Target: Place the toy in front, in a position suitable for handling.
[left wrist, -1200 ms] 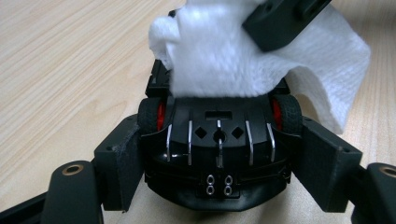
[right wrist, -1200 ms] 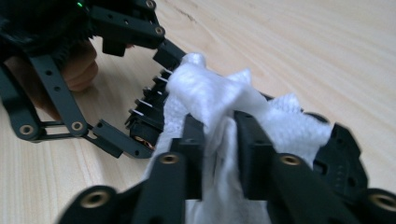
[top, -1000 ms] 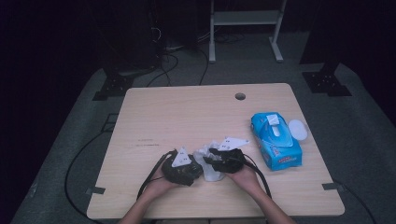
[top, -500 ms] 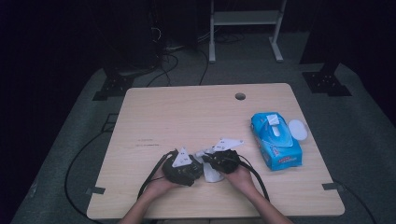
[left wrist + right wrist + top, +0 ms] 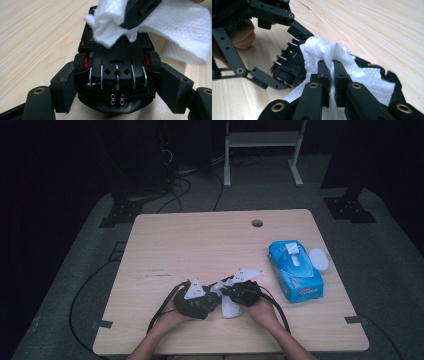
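A black toy car (image 5: 115, 72) with red wheel hubs sits between the jaws of my left gripper (image 5: 118, 87), which is shut on its sides just above the table. My right gripper (image 5: 331, 66) is shut on a fold of white wipe (image 5: 322, 50), and the wipe drapes over the car (image 5: 288, 68). From the left gripper view the wipe (image 5: 175, 30) covers the car's far end, with the right gripper (image 5: 140, 12) on top of it. From above, both grippers (image 5: 212, 297) (image 5: 235, 295) meet near the table's front edge, the wipe (image 5: 230, 309) between them.
A blue pack of wipes (image 5: 295, 270) lies at the right of the wooden table (image 5: 200, 245), with a white round lid (image 5: 318, 259) beside it. A cable hole (image 5: 257, 223) sits near the far edge. Cables trail off the front left.
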`<move>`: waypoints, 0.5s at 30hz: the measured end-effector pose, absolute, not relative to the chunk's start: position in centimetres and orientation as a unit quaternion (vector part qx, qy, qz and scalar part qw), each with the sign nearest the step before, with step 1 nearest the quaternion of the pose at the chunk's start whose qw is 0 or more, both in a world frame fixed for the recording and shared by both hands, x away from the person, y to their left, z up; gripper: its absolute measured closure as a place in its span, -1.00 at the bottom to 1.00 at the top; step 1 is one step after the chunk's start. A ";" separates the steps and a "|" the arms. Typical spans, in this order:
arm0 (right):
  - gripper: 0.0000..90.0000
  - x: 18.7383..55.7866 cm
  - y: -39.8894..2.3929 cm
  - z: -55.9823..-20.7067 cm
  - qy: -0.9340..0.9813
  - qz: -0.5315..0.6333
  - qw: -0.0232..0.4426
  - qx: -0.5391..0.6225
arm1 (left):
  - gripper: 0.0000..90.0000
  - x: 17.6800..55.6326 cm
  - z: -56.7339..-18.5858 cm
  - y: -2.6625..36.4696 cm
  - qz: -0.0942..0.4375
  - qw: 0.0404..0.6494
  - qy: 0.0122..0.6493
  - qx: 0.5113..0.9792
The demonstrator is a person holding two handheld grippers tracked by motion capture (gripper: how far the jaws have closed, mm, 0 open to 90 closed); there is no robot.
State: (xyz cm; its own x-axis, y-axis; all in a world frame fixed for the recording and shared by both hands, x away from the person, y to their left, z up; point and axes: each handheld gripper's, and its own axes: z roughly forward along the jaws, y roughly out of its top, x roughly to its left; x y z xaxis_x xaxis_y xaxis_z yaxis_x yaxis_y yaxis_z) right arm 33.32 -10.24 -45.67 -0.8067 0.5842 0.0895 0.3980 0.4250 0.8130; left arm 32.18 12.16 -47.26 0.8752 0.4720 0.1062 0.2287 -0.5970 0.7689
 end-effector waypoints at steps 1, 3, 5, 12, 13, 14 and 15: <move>0.91 33.3 -10.3 -45.7 0.834 0.457 0.090 0.296 | -0.45 32.2 -47.3 12.2 0.151 0.402 0.199 0.881; 0.91 32.8 -9.7 -45.6 0.832 0.471 0.070 0.284 | -0.45 32.2 -47.3 12.1 0.152 0.403 0.200 0.880; 0.91 32.4 -8.8 -45.5 0.830 0.488 0.037 0.269 | -0.45 32.1 -47.3 12.1 0.154 0.403 0.201 0.880; 0.90 32.9 -9.6 -45.5 0.839 0.466 0.055 0.275 | -0.45 32.1 -47.3 12.2 0.153 0.402 0.197 0.881; 0.89 32.9 -9.8 -45.5 0.839 0.467 0.048 0.275 | -0.45 32.1 -47.3 12.3 0.152 0.403 0.198 0.881; 0.80 32.9 -9.9 -45.4 0.841 0.465 0.041 0.273 | -0.45 32.1 -47.3 12.3 0.152 0.403 0.198 0.880; 0.67 32.8 -9.9 -45.3 0.843 0.463 0.047 0.269 | -0.45 32.1 -47.3 12.3 0.152 0.404 0.199 0.880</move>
State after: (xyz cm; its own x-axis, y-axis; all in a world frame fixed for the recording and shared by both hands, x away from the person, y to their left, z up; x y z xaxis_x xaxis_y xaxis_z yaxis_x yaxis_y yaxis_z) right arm 32.79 -9.85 -45.32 -0.8505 0.4976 0.1704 0.4105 0.4254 0.8065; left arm 32.15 12.26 -47.27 0.8749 0.4726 0.1061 0.2278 -0.5947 0.7710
